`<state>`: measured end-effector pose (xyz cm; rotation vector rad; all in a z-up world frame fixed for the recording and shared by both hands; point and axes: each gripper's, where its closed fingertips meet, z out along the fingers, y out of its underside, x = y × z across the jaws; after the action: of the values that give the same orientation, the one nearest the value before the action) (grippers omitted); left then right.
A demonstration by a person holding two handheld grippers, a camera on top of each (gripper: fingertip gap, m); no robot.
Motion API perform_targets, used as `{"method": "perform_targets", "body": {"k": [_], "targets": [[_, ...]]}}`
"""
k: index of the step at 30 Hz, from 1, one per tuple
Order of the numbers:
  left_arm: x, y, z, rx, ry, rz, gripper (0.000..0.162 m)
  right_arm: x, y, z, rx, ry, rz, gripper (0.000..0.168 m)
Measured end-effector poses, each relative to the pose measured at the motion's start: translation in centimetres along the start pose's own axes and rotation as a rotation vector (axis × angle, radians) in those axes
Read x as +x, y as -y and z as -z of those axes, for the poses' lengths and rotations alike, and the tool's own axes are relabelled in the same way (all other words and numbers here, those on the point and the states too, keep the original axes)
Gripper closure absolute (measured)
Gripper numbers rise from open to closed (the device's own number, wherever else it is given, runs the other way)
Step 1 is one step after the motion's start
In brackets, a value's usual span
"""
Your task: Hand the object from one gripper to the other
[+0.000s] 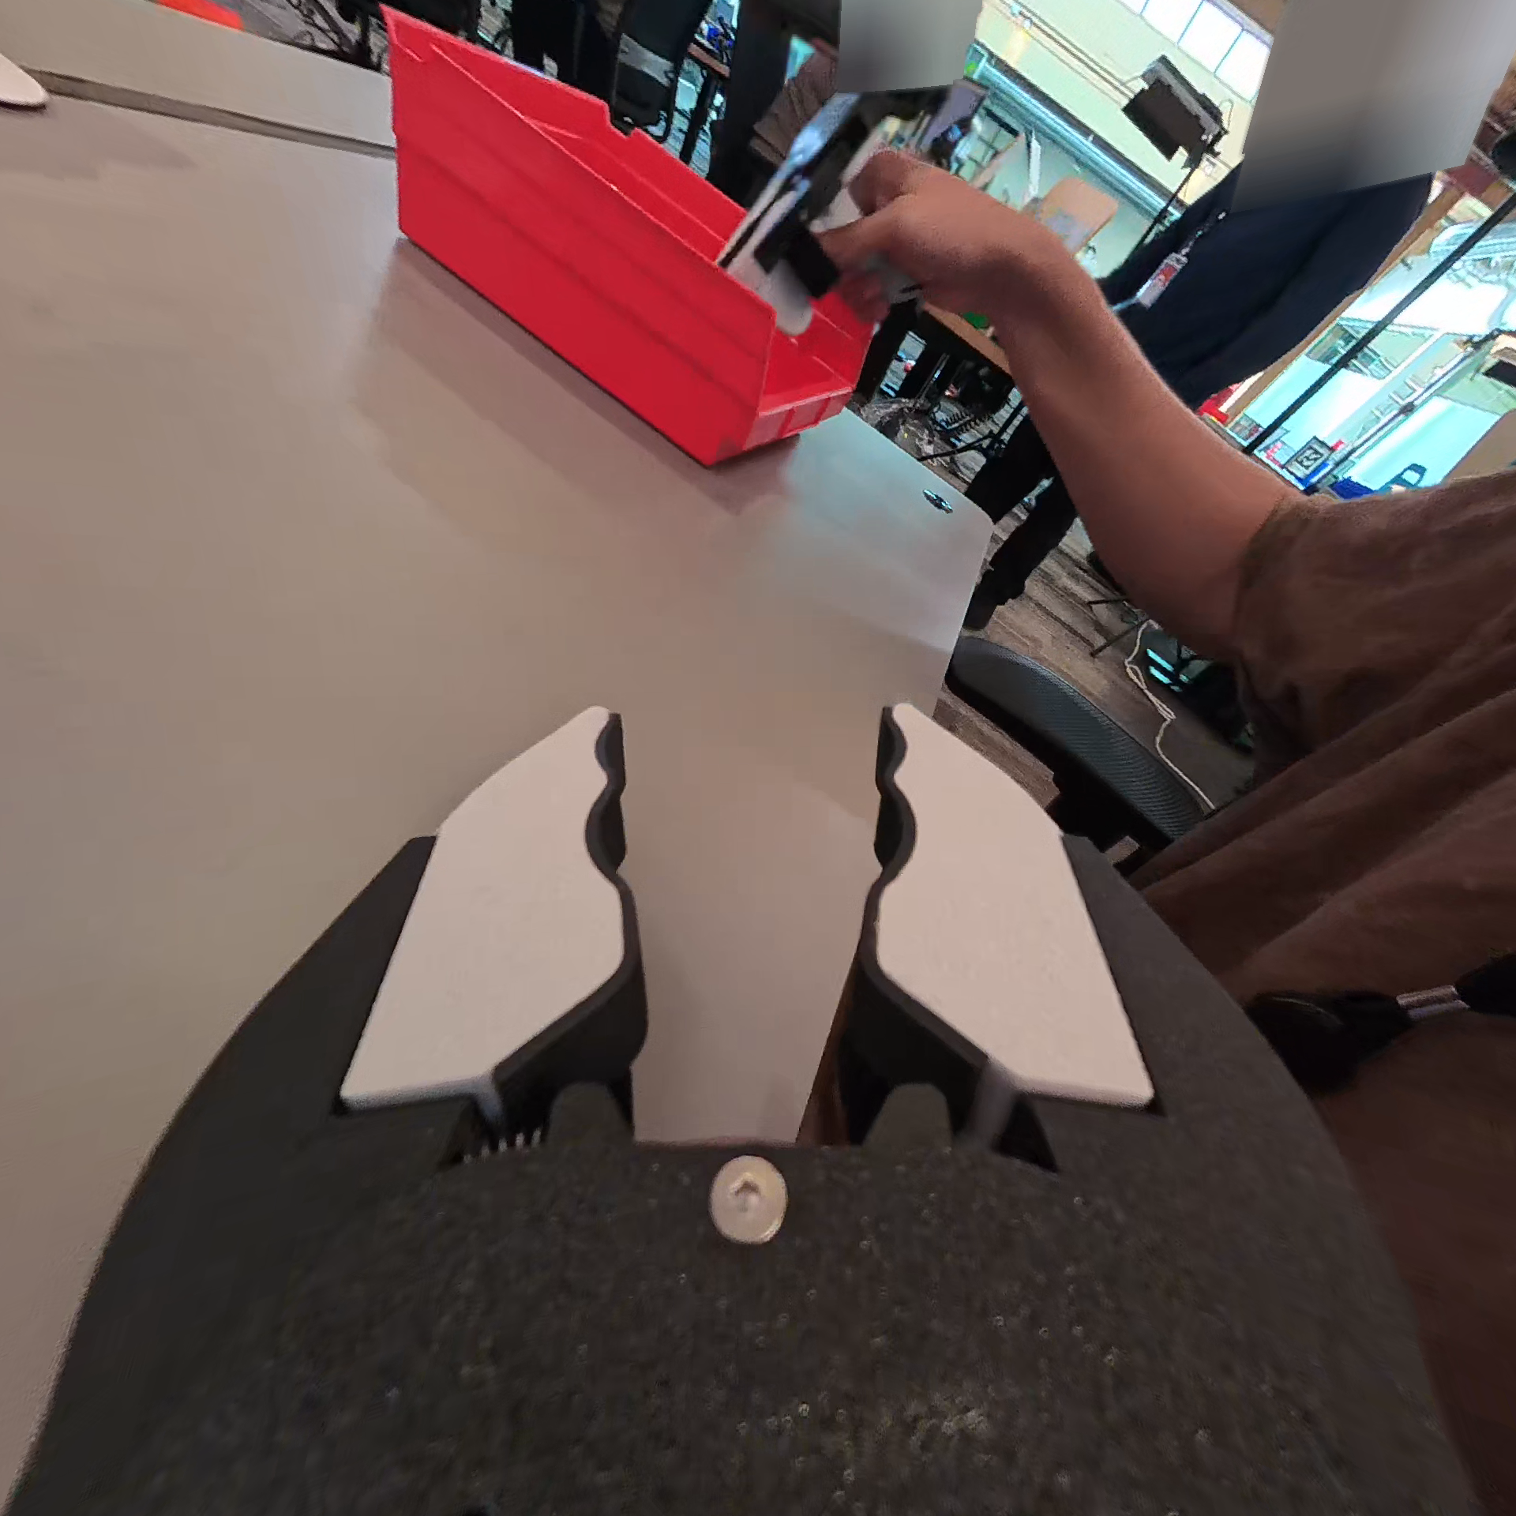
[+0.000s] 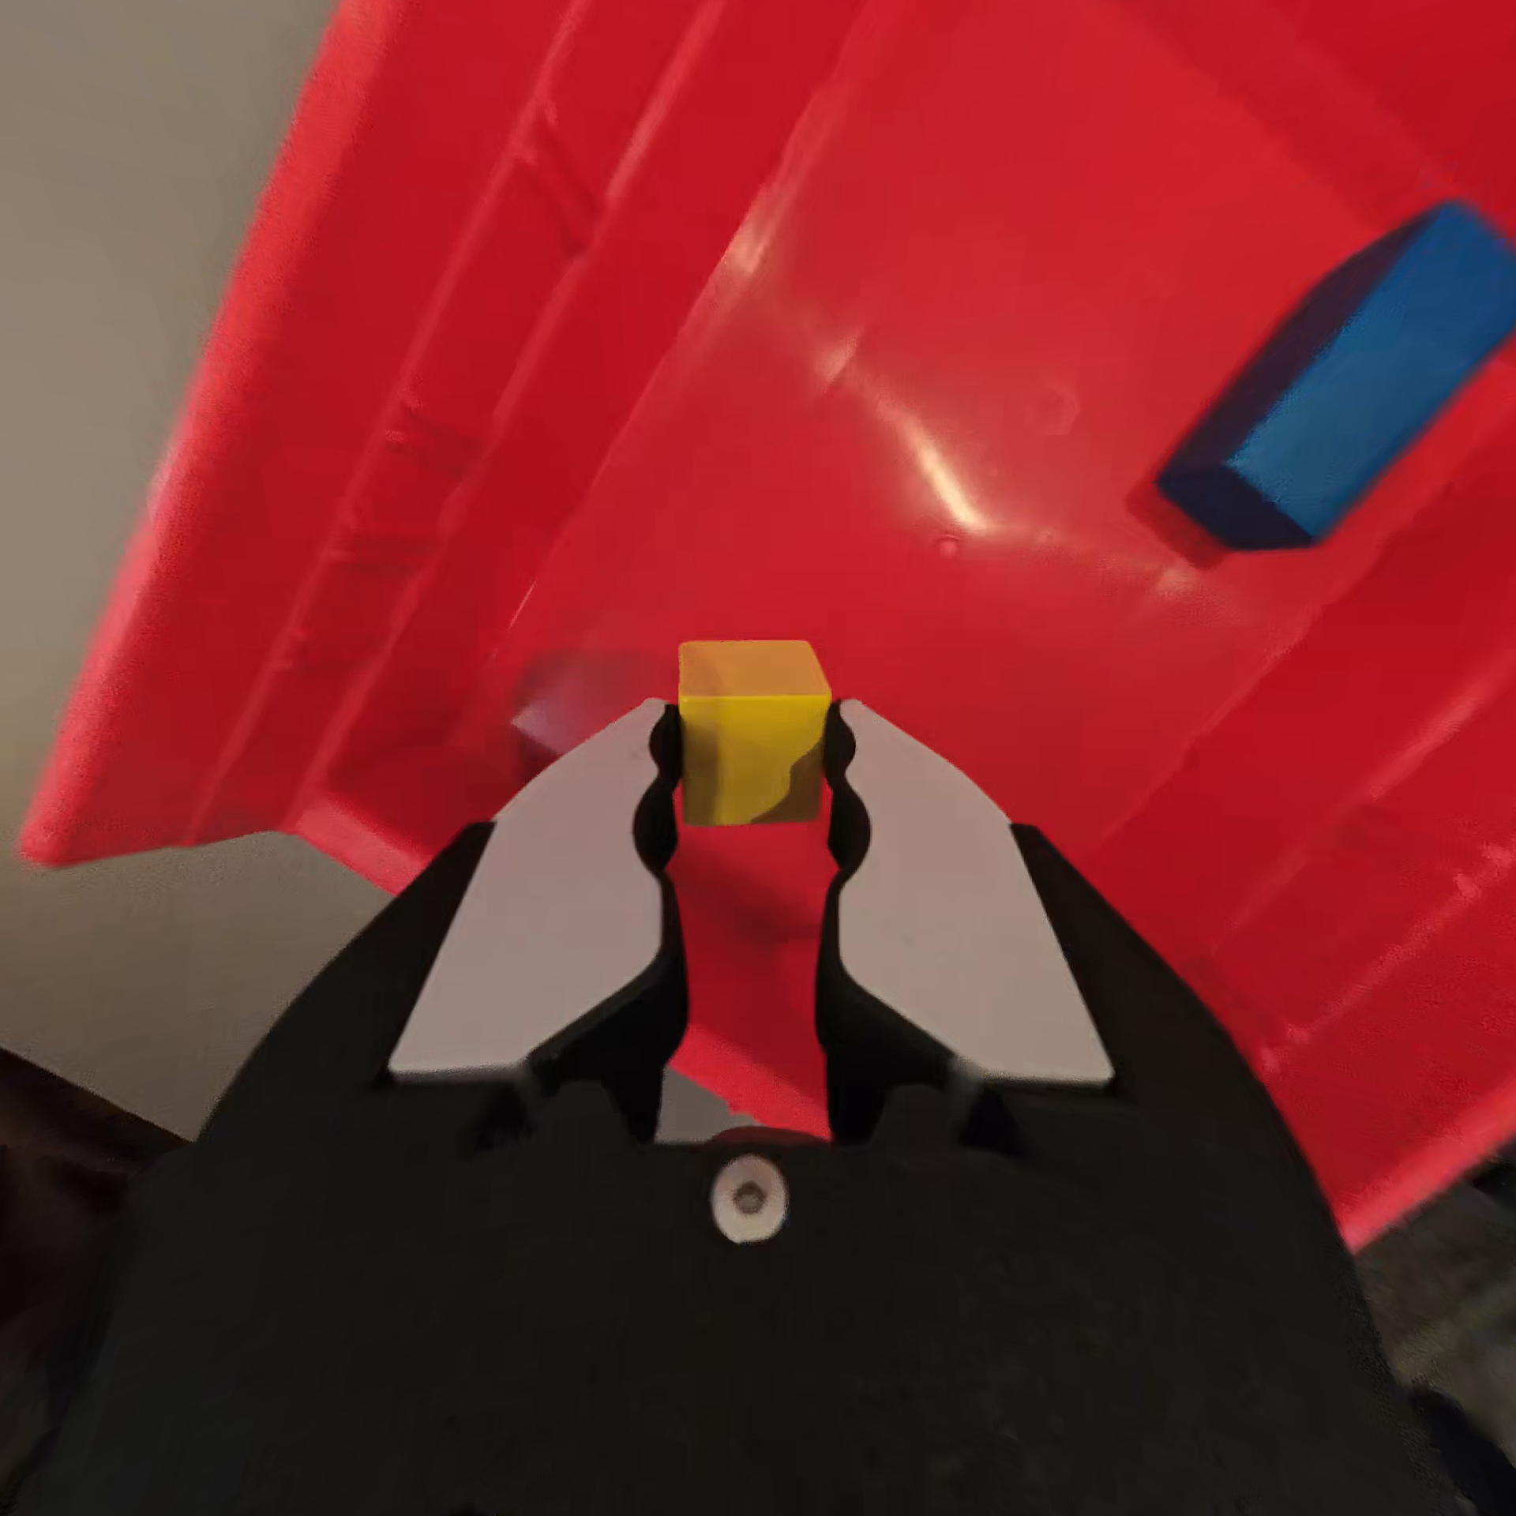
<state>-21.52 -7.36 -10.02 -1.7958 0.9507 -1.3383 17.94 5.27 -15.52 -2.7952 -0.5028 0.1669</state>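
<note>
Yellow cube [image 2: 751, 730], blue block [image 2: 1345, 394]: one each

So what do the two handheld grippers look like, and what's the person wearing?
Both the left gripper and the right gripper have a textured black body with a silver screw in the middle. Their fingers are pale grey plates edged with wavy black pads. The person wears a short brown sleeve.
</note>
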Motion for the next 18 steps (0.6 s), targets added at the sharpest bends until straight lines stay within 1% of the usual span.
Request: {"method": "perform_targets", "body": {"k": [3, 6, 11, 18], "targets": [[0.1, -0.9, -0.6, -0.033, -0.011, 0.014, 0.103, -0.4, -0.2, -2.4, -0.104, -0.023, 0.052, 0.135], [0.2, -1.2, -0.6, -0.042, -0.012, 0.006, 0.103, -1.2, -0.1, -3.1, -0.150, -0.020, 0.059, 0.135], [-0.6, -1.2, -0.1, -0.038, 0.016, 0.004, 0.103, -2.9, -0.1, -3.5, -0.181, -0.016, 0.108, 0.135], [-0.8, -1.1, 0.1, -0.034, 0.015, 0.015, 0.103, -3.1, -0.3, -3.5, -0.155, -0.040, 0.123, 0.134]]}}
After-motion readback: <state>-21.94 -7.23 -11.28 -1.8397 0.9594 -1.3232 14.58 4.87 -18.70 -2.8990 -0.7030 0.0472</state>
